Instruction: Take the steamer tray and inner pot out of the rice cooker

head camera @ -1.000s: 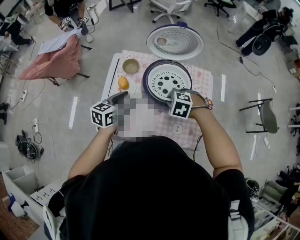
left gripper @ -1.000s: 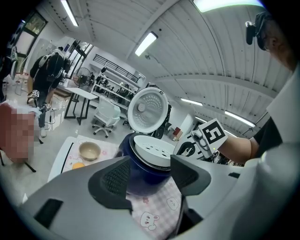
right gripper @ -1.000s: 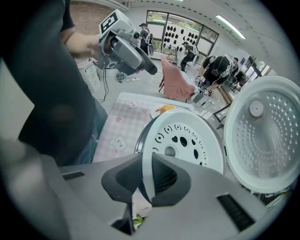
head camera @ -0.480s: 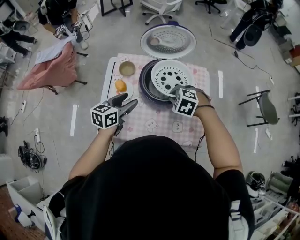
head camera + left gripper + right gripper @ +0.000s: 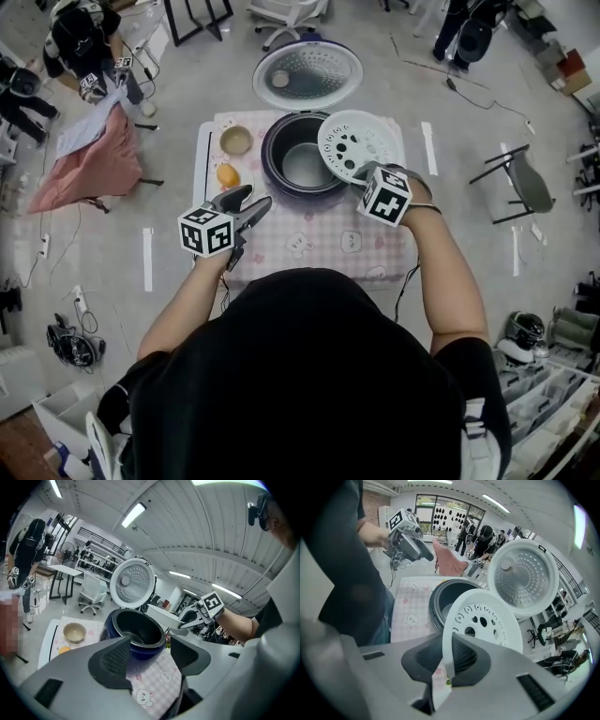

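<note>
The dark blue rice cooker (image 5: 302,153) stands on the table with its lid (image 5: 307,75) swung open behind it. The inner pot (image 5: 305,167) sits inside, its metal bottom showing. My right gripper (image 5: 367,174) is shut on the rim of the white perforated steamer tray (image 5: 356,142), which hangs tilted above the cooker's right side. In the right gripper view the tray (image 5: 487,620) stands edge-up between the pads of the right gripper (image 5: 449,660). My left gripper (image 5: 251,208) hovers open and empty in front of the cooker (image 5: 140,637), to its left.
A small bowl (image 5: 235,140) and an orange fruit (image 5: 227,175) lie left of the cooker on the pink checked cloth (image 5: 319,244). A chair (image 5: 525,183) stands to the right of the table. People stand at the far left.
The right gripper has lifted the steamer tray out of the cooker and carried it right, tilting it. The inner pot now shows. The left gripper shifted slightly.
</note>
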Available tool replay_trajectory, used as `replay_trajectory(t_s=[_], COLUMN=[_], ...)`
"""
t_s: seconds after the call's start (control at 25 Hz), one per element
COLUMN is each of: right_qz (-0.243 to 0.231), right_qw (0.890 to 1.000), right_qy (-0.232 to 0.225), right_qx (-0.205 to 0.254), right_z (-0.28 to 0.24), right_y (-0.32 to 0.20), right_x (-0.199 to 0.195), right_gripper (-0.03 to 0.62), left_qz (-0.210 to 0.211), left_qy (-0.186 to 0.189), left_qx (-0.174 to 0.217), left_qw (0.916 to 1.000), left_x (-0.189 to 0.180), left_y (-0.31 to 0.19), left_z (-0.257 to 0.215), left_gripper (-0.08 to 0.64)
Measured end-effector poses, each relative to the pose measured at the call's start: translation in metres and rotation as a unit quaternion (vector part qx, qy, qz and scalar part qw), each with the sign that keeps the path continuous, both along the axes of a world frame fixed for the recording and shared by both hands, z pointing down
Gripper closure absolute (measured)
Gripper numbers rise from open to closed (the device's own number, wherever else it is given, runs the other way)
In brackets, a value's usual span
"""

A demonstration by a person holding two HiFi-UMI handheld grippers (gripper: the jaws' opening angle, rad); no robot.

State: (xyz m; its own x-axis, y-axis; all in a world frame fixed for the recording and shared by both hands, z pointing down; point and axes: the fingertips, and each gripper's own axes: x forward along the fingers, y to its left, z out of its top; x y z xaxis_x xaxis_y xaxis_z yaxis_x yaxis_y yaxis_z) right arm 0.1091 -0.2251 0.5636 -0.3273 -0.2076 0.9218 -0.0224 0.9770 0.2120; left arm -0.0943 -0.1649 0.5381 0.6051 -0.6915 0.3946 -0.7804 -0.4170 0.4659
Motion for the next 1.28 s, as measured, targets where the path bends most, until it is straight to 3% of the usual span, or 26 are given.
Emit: replay_trajectory(t_s=[0.8,1.28], right_qz=[0.157,0.204], right_qw=[0.987,0.977], right_qy=[-0.003,-0.008], right_qx=[-0.020,-0.059], right_z=[0.018,0.057], right_y=[0.055,0.100], right_x=[0.115,0.145], right_gripper=[0.554,0.554], left_qz=[0.102,0.137], left_qy=[-0.018,-0.023], left_qx=[0.006,-0.003], left_qw=[0.9946,0.9903], left_x=[0.064,0.095], left_y=[-0.006,0.001], left_z=[-0.005,0.002], left_gripper=[0.277,0.276])
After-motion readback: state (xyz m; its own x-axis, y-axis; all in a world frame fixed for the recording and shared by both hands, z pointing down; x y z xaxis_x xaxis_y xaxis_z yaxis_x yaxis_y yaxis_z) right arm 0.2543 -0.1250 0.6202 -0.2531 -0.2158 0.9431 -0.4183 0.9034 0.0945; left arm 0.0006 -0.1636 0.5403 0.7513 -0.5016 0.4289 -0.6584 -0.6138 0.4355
